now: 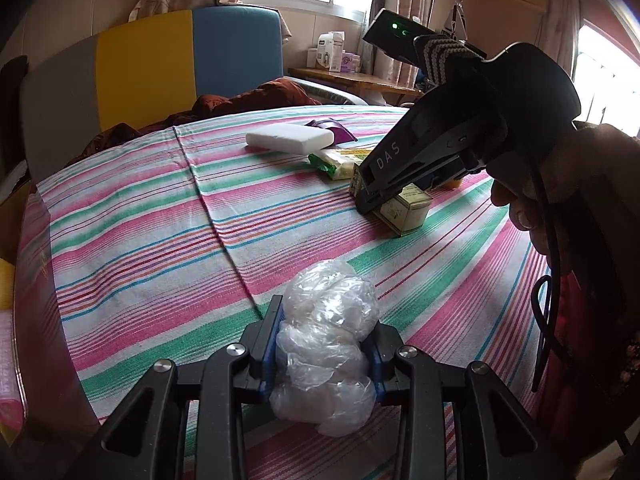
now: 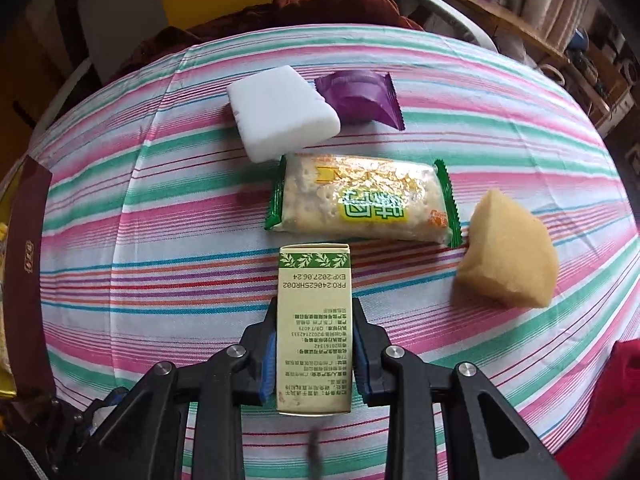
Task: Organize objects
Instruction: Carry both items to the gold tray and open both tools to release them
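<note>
Table (image 2: 120,200): a big round one under a striped cloth. All the things lie on it, near the far side.
Left tongs (image 1: 326,344): pinching a bag (image 1: 328,344), a scrunched clear plastic one. They hold it up close over the cloth, maybe so it cannot blow or roll off.
Right tongs (image 2: 314,354): pressed tight on the long sides of a box (image 2: 314,320), one pad on each side. The box lies flat on the cloth, its printed side up. It looks just grabbed and not yet lifted.
Snack pack (image 2: 360,200): see-through, with green ends. It lies just past the box.
White block (image 2: 280,116): flat on the cloth, behind the snack pack, touching the purple pack.
Sponge (image 2: 508,252): yellow and wedge shaped, just right of the snack pack.
Purple pack (image 2: 360,96): small, at the far end.
Why so close: the things sit in a bunch, so the box may go next to them.
</note>
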The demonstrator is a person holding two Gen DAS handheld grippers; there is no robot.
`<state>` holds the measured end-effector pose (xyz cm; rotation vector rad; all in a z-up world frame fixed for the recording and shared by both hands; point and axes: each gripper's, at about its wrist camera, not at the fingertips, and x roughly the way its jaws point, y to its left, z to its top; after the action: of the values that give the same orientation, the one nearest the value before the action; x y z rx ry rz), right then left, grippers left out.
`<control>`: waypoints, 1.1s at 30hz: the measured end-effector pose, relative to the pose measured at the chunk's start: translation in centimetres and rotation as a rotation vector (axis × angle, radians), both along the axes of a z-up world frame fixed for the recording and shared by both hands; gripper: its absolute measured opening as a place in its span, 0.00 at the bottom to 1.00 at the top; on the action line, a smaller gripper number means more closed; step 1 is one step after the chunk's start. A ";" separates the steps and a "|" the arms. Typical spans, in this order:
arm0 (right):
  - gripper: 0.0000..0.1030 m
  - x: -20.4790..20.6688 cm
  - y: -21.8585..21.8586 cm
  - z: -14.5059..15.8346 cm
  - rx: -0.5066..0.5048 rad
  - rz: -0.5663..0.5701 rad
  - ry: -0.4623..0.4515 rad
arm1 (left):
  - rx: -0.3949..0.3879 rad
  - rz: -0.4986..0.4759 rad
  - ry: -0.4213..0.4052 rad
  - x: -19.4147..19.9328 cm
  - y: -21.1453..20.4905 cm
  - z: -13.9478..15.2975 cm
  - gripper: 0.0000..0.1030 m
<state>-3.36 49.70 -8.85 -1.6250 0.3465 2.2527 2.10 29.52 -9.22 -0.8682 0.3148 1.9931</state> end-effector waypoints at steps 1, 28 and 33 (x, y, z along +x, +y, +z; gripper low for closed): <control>0.28 0.0 -0.1 0.0 0.007 0.003 0.001 | 0.000 0.000 0.000 0.0 0.0 0.0 0.36; 0.29 0.3 -6.1 4.8 -0.035 0.209 0.215 | 0.093 0.459 0.051 -4.4 -16.1 10.3 0.32; 0.29 -1.0 -12.3 7.7 -0.039 0.342 0.276 | 0.041 0.632 0.086 -6.4 -20.8 9.9 0.32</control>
<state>-4.38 37.36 -1.11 -1.4840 0.1893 2.7535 -4.33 8.73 0.64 -0.9327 0.0412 2.6122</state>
